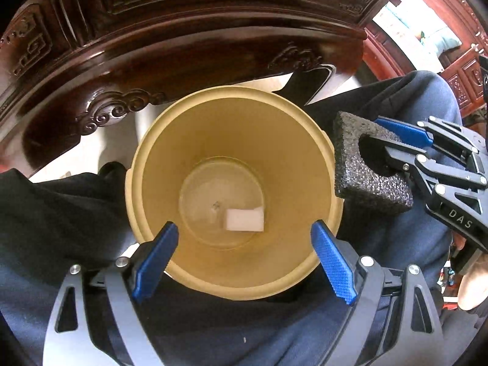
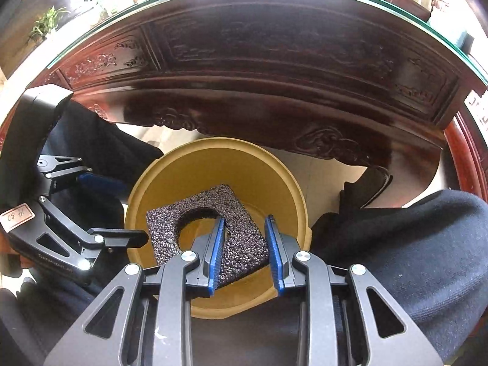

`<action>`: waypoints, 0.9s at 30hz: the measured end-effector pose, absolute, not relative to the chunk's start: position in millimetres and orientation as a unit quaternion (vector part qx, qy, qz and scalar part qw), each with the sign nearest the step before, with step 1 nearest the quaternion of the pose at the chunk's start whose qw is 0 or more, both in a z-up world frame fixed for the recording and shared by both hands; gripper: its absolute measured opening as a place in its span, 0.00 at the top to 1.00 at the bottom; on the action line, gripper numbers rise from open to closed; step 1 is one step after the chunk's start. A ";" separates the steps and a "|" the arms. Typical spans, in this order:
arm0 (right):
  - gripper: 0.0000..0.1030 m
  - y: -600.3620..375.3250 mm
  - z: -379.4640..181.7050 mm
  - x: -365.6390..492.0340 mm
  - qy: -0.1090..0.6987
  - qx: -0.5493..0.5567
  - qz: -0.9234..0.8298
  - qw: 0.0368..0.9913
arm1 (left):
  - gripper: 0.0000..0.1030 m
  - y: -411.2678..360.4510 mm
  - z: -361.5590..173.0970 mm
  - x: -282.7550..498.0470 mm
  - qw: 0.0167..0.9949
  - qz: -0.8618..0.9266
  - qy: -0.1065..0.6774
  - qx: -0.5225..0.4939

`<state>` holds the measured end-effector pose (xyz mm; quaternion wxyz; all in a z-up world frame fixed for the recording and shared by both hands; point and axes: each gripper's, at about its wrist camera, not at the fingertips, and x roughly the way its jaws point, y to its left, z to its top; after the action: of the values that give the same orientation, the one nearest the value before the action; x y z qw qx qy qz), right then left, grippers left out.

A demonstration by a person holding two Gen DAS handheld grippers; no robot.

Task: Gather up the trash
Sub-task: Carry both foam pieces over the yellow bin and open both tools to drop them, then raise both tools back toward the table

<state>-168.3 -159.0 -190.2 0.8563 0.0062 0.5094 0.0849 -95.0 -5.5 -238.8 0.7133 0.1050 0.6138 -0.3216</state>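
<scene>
A yellow bin (image 1: pixel 231 122) stands on the floor under the table edge, between the person's legs. A white foam block (image 1: pixel 245 219) lies on its bottom. My left gripper (image 1: pixel 244 262) is open and empty above the bin's near rim. My right gripper (image 2: pixel 245 253) is shut on a black foam piece (image 2: pixel 241 244) with a round hole, held over the bin (image 2: pixel 274 183). In the left wrist view the black foam (image 1: pixel 363 180) hangs at the bin's right rim in the right gripper (image 1: pixel 396 155). The left gripper (image 2: pixel 103 210) shows at the left of the right wrist view.
A dark carved wooden table (image 2: pixel 274 61) with a glass top arches over the bin. The person's dark trousers (image 2: pixel 411 259) flank the bin on both sides, and a black shoe (image 2: pixel 375 186) rests on the pale floor. Red wooden furniture (image 1: pixel 457 76) stands at the far right.
</scene>
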 end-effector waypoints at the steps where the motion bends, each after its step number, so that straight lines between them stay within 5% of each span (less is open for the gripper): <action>1: 0.72 -158.1 -189.8 -167.8 0.509 0.005 0.087 0.856 | 0.15 -4.2 -238.3 -95.5 0.714 -0.320 0.614 0.106; 6: 0.52 -152.9 -184.5 -167.4 0.503 -0.001 0.096 0.859 | 0.15 -2.3 -235.5 -95.3 0.719 -0.314 0.609 0.118; 18: 0.52 -153.1 -166.4 -168.1 0.476 0.005 0.109 0.873 | 0.15 1.1 -221.8 -91.1 0.734 -0.312 0.591 0.116; 27: 0.38 -170.4 -96.8 -153.0 0.329 0.025 0.102 0.939 | 0.13 25.1 -129.4 -64.0 0.867 -0.240 0.431 0.072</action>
<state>-153.0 -170.4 -96.8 0.9385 0.0247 0.3289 0.1016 -64.0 25.1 -129.4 0.8666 0.0718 0.4314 -0.2402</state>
